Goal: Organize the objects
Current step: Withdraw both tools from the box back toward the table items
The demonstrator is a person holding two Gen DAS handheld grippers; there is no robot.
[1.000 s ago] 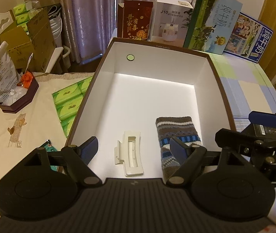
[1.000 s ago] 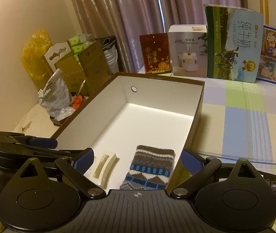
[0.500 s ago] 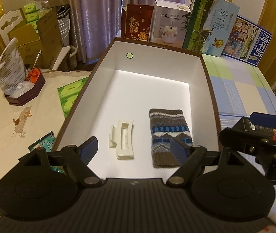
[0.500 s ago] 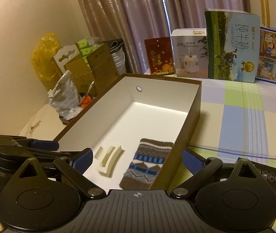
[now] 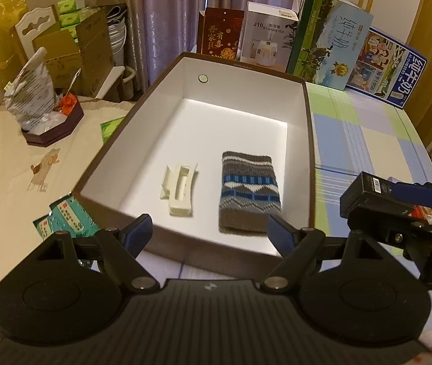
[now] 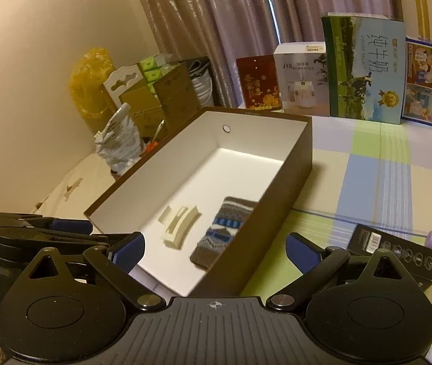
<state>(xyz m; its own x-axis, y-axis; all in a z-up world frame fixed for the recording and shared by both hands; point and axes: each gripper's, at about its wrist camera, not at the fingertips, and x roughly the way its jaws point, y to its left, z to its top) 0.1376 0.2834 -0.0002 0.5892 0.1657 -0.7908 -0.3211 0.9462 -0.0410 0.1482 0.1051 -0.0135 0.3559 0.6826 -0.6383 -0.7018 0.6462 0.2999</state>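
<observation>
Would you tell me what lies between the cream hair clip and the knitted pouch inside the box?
Nothing: in the left wrist view only bare white box floor separates the hair clip from the knitted pouch; they lie apart.

L wrist: I look steeply down over box (image 5: 248,67) near end, facing curtains, close | R wrist: I sit lower, right of box (image 6: 302,164), facing forward-left | shared: box interior, sock (image 5: 249,191) (image 6: 222,231), back cartons (image 5: 327,36) (image 6: 365,67)

mauve curtains (image 6: 240,30) hang behind a checked tablecloth (image 6: 377,164) (pastel blue and green), beside a cream wall (image 6: 33,60).
</observation>
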